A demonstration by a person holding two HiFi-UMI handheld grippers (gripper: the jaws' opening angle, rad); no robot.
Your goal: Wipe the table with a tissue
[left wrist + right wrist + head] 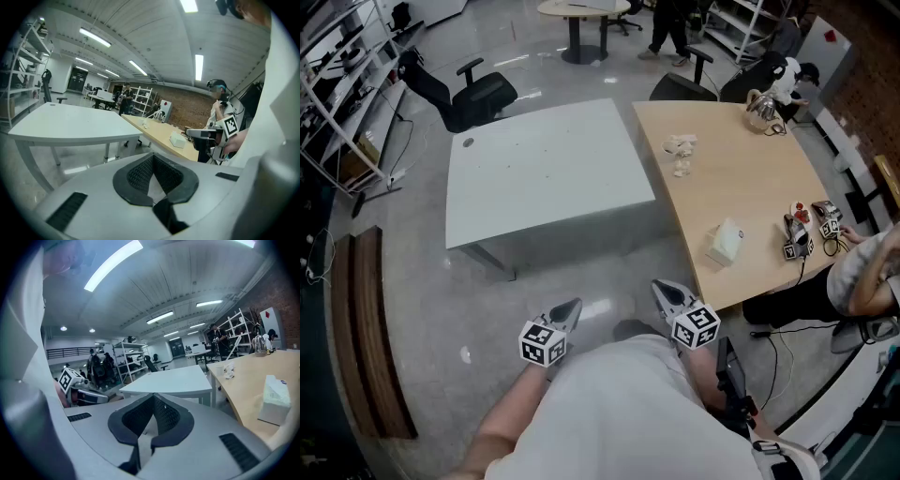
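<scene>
Clenched, empty: left gripper [567, 312], right gripper [667, 293]. Approach tissue box [727, 242] on wood table [741, 178], open right jaws first, pinch top sheet only, w/o dragging box.

A: Free room around the hands?
B: Left gripper [572, 307] and right gripper [661, 289] hang over bare floor [487, 309], touching nothing. Open floor up to both tables.
A: Between the tables?
B: White table [544, 173] and wood table [750, 187] nearly meet at the far end; the gap widens toward the near side.
A: Wood table top?
B: Near corner bare. Tissue box [727, 242] near the front edge, tissues [680, 150] further back, kettle [761, 108] at the far end. Spare grippers [806, 230] and cables at the right edge, with a seated person [862, 281] just beside, blocking that side.
A: White table?
B: Mostly bare, one small disc [467, 142] at the far left corner. Chair [473, 94] behind. Bench [370, 328] well apart, left.
</scene>
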